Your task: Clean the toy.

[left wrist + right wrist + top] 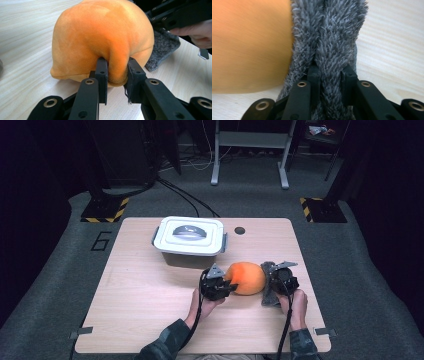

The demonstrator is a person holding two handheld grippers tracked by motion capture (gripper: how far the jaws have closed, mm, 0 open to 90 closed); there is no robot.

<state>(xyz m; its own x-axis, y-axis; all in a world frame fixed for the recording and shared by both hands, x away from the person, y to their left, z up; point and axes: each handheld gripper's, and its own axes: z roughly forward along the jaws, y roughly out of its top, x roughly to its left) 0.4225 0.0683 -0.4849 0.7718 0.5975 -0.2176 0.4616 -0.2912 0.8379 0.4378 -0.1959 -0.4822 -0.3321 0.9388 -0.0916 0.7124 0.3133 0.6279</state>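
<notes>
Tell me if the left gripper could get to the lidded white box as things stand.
Probably yes, once it lets go. The left gripper is pinching a fold of the orange plush, so it is busy now. The white box sits just beyond it on the table, with bare wood between them.

Left tongs [231,286] clamped, right tongs [270,281] clamped, facing each other, forearms low

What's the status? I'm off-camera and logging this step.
Left tool pinching a fold of the orange plush. Right tool clamped on the grey fuzzy cloth beside it. Lidded box sits behind, clear of both.
</notes>
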